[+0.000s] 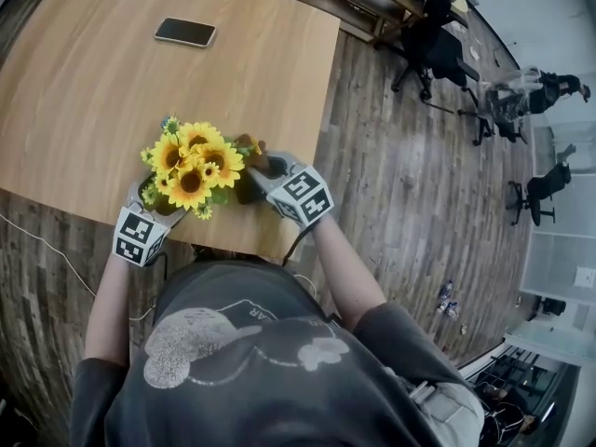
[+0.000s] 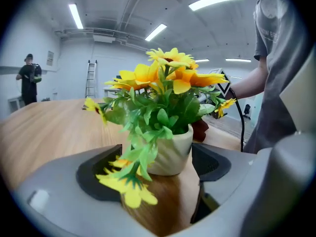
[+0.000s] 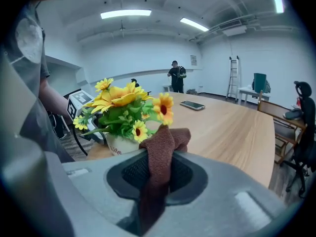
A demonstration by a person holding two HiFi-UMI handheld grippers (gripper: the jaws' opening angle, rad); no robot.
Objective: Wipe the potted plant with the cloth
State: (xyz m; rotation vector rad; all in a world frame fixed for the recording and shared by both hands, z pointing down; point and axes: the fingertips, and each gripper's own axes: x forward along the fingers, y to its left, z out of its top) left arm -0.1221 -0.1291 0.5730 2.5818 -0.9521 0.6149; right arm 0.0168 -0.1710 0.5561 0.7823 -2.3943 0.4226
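A potted plant (image 1: 191,170) with yellow sunflowers stands near the front edge of the wooden table (image 1: 93,91). Its white pot (image 2: 173,149) sits upright on the wood between the wide jaws of my left gripper (image 2: 158,167). The right pad (image 2: 210,162) lies against the pot's side, and leaves cover the other side. In the head view the left gripper (image 1: 154,201) reaches in from the plant's lower left, its tips hidden under flowers. My right gripper (image 3: 155,174) is shut on a brown cloth (image 3: 160,149), held just right of the plant (image 3: 123,112); the cloth's top stands beside a bloom.
A black phone (image 1: 185,32) lies far back on the table. The table's right edge drops to a plank floor with office chairs (image 1: 428,35). A cable (image 1: 37,245) trails off the front edge. A person (image 3: 175,75) stands far off, and a ladder (image 2: 90,78) stands beyond.
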